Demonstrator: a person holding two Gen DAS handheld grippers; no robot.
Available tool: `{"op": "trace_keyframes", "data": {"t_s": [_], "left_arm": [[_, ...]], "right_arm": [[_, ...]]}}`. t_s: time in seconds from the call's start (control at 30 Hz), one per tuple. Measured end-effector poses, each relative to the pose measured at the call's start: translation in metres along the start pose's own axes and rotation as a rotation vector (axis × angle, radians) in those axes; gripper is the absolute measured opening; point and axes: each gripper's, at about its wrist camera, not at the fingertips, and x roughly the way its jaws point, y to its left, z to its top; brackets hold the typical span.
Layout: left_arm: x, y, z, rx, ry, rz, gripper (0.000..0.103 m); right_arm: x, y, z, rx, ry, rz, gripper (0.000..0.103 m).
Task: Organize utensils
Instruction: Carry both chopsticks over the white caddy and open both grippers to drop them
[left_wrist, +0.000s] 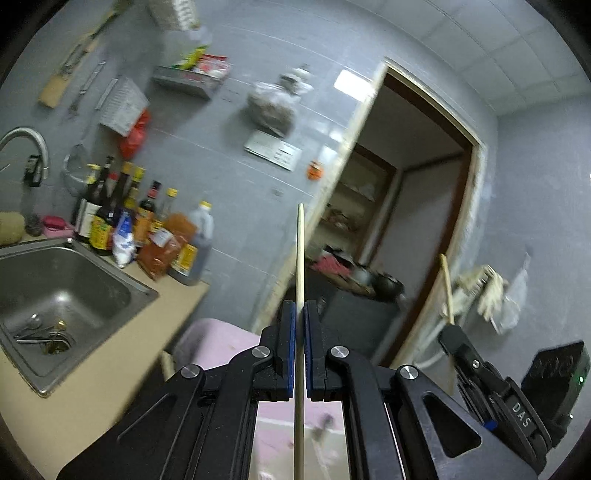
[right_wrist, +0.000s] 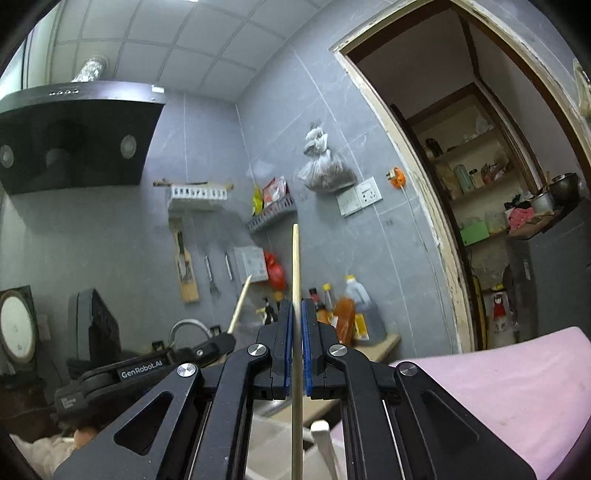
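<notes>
Open air ahead; bottles (left_wrist: 147, 225) crowd the counter (left_wrist: 110, 332).

Grey tiled wall (right_wrist: 207, 155), open doorway (right_wrist: 480, 184)

Right gripper (right_wrist: 295, 314) clamping upright chopstick (right_wrist: 295, 266), left gripper (right_wrist: 225, 338) beside, grey tiled wall (right_wrist: 369, 122)

A sink (left_wrist: 66, 291) is set into the desk (left_wrist: 122, 369), with utensils (left_wrist: 44, 336) lying in it. Bottles (left_wrist: 122, 218) are grouped behind it against the wall, left of the doorway (left_wrist: 417, 221).
</notes>
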Motion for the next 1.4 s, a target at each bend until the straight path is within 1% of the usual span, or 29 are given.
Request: {"op": "trace_keyframes", "data": {"t_s": [0.13, 0.27, 0.37, 0.57, 0.73, 0.87, 1.0, 1.13, 1.23, 1.4], "left_arm": [[0.007, 0.022, -0.003, -0.018, -0.044, 0.056, 0.002], [0.007, 0.03, -0.008, -0.028, -0.082, 0.091, 0.002], [0.007, 0.031, -0.014, -0.02, -0.12, 0.117, 0.002], [0.005, 0.022, -0.027, 0.034, -0.189, 0.184, 0.002], [0.004, 0.014, -0.039, 0.095, -0.234, 0.226, 0.002], [0.006, 0.012, -0.049, 0.115, -0.236, 0.235, 0.002], [0.01, 0.01, -0.054, 0.132, -0.211, 0.243, 0.002], [0.009, 0.007, -0.062, 0.153, -0.187, 0.24, 0.002], [0.01, 0.003, -0.068, 0.186, -0.147, 0.235, 0.003], [0.015, 0.002, -0.072, 0.188, -0.066, 0.228, 0.003]], "right_arm": [[0.01, -0.003, -0.012, -0.002, -0.031, -0.046, 0.003], [0.016, 0.006, -0.021, -0.076, -0.069, -0.128, 0.003], [0.021, 0.014, -0.023, -0.128, -0.09, -0.167, 0.003], [0.025, 0.02, -0.032, -0.16, -0.116, -0.227, 0.003], [0.03, 0.019, -0.044, -0.182, -0.11, -0.27, 0.003], [0.033, 0.018, -0.053, -0.208, -0.087, -0.278, 0.003], [0.035, 0.018, -0.061, -0.228, -0.052, -0.272, 0.003], [0.038, 0.018, -0.068, -0.236, 0.017, -0.251, 0.003], [0.038, 0.016, -0.07, -0.223, 0.057, -0.24, 0.003], [0.034, 0.016, -0.07, -0.224, 0.096, -0.221, 0.004]]}}
